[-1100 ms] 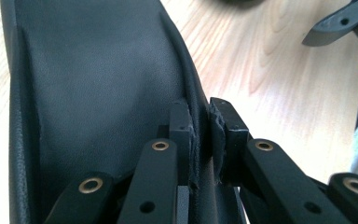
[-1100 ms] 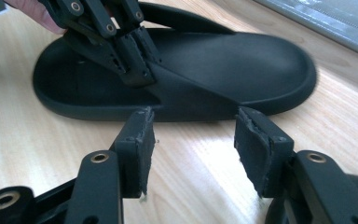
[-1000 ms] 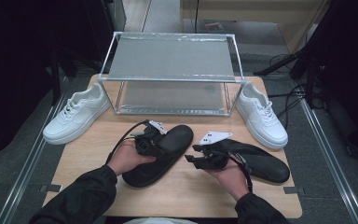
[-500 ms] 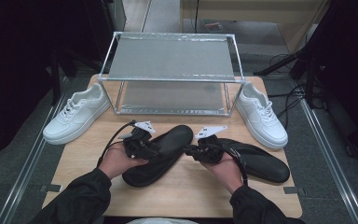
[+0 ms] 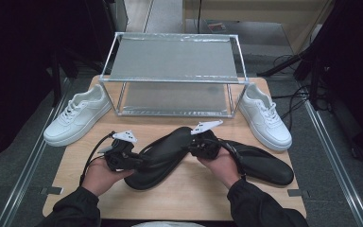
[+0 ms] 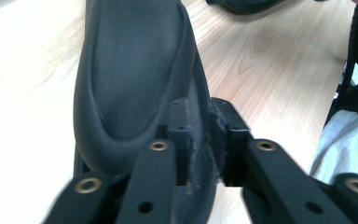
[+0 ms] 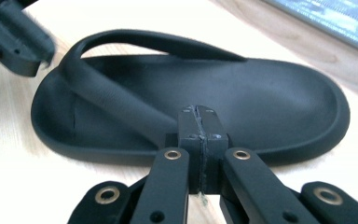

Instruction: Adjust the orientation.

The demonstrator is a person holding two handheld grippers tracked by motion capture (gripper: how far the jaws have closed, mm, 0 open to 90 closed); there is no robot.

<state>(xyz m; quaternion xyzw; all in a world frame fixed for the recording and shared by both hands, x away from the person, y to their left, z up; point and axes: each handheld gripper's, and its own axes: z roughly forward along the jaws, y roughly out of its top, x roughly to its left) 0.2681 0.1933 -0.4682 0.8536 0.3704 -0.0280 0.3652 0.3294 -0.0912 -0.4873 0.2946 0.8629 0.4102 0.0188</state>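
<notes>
Nearest the person, the left gripper (image 5: 139, 161) is being held at the heel end of the black sandal (image 5: 163, 153). In the left gripper view its jaws have just been closing, and the sandal's raised rim (image 6: 200, 140) is being pinched between them. At the toe end the right gripper (image 5: 194, 146) is being held against the same sandal. In the right gripper view its jaws are being kept pressed fully together, where the strap (image 7: 116, 100) runs down to them. Whether any of the strap is caught there cannot be told. The sandal is lying aslant on the bench (image 5: 189, 194), and it is judged that it is only now being taken up for carrying. Just beside it, to the right, the second sandal (image 5: 260, 163) is lying flat and is not being touched. Farther back, a white sneaker (image 5: 78, 116) is standing at the left of the shoe rack (image 5: 172, 61), and another sneaker (image 5: 264, 113) is standing at its right, both on the bench. Nothing is being carried on either shelf of the rack, so the work is judged to be at its start. One sandal is being gripped and no shoe has been shelved, so all four are left to be placed.
</notes>
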